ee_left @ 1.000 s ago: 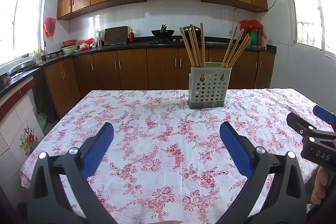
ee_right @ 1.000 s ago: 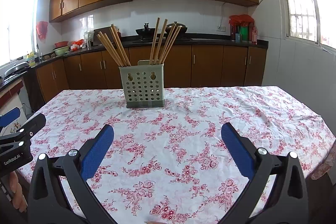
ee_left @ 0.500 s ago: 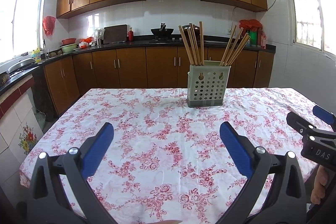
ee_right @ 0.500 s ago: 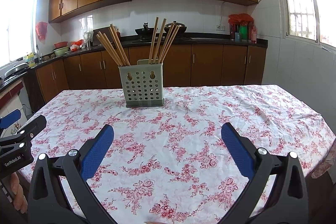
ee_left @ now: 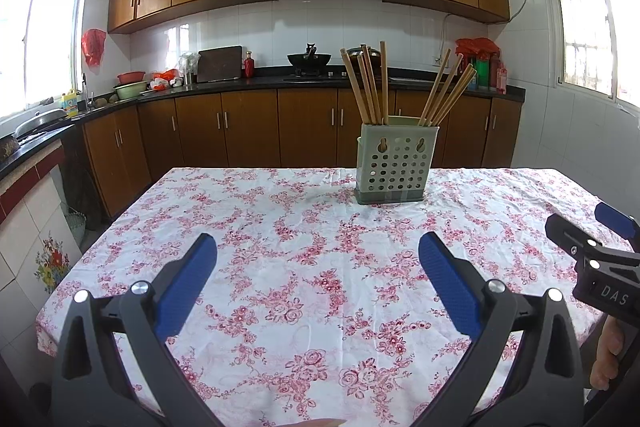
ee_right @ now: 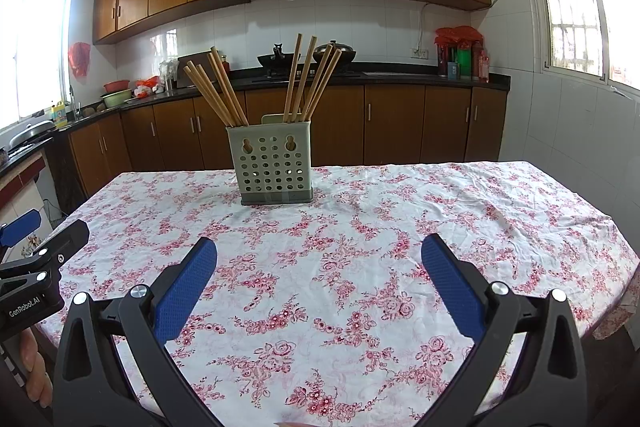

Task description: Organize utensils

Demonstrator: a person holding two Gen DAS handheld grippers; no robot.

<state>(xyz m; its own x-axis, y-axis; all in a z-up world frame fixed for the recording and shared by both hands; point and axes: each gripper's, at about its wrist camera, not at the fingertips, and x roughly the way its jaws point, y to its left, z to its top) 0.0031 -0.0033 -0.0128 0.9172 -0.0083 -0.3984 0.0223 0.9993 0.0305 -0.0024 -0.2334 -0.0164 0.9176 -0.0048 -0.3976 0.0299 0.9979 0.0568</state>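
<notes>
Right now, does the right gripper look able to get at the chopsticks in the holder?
Probably yes: the right gripper is open, and only bare tablecloth lies between it and the chopsticks standing in the holder.

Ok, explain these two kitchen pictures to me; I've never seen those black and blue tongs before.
No robot here: a person holds a hand-operated two-finger gripper in each hand, each carrying a wide-angle camera looking forward along its fingers. One picture looks out from the left gripper, the other from the right gripper; each also glimpses the other gripper at its edge. Both are open and hold nothing. On the floral tablecloth stands a perforated utensil holder with wooden chopsticks in two bunches. Nothing else lies on the table in view.
</notes>
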